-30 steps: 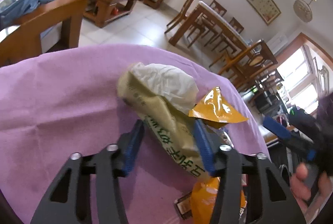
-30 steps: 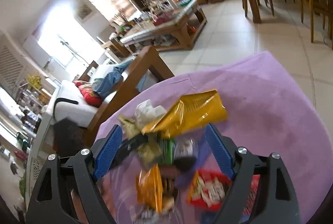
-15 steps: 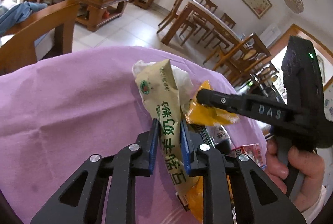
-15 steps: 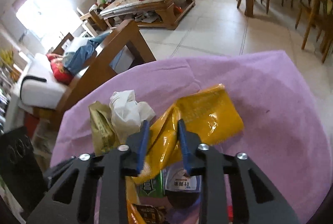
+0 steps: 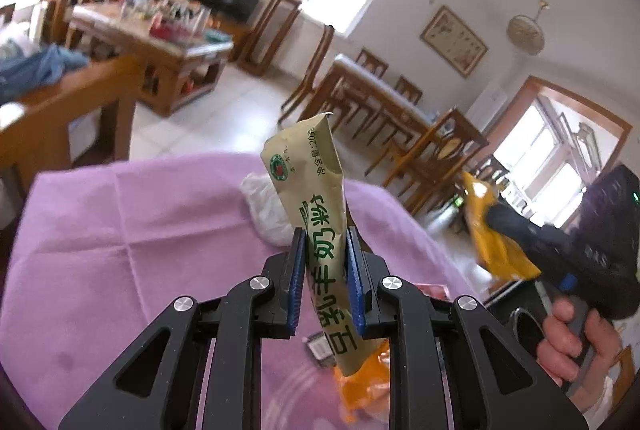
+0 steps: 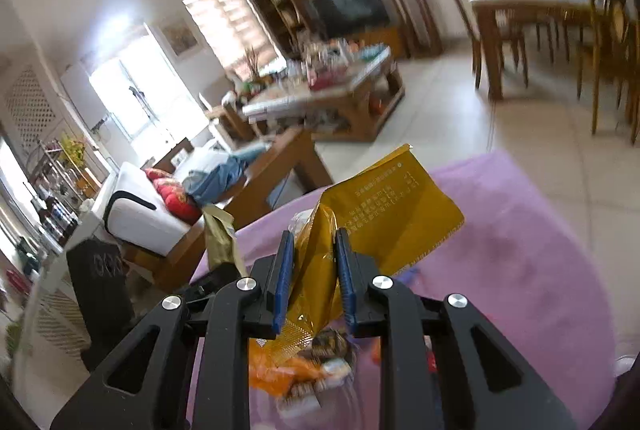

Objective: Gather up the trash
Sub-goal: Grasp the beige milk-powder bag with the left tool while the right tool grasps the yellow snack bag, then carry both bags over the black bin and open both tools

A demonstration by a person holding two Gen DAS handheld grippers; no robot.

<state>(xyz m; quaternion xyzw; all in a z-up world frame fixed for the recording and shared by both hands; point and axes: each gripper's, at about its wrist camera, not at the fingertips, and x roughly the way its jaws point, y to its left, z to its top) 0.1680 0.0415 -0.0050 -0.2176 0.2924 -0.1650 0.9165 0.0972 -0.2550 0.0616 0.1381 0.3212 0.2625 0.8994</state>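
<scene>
My left gripper (image 5: 325,236) is shut on a beige sachet with green print (image 5: 308,166) and holds it upright, lifted off the purple tablecloth (image 5: 120,230). A crumpled white tissue (image 5: 264,206) lies on the cloth behind it. My right gripper (image 6: 314,236) has its jaws closing, and the pads press a yellow foil wrapper (image 6: 392,206) that hangs above the cloth. In the left wrist view that wrapper (image 5: 496,250) and a hand (image 5: 572,334) on the right gripper show at the right. The sachet (image 6: 220,238) also shows at the left of the right wrist view.
Several more wrappers (image 6: 304,370) lie in a blurred pile under the grippers, among them an orange one (image 5: 364,378). Beyond the table's far edge stand a wooden bench (image 5: 80,98), a cluttered coffee table (image 6: 320,90) and a dining table with chairs (image 5: 380,102).
Both grippers closed on their wrappers, the left on the sachet and the right on the yellow foil. Both then rose and pulled the wrappers up off the pile, moving apart.
</scene>
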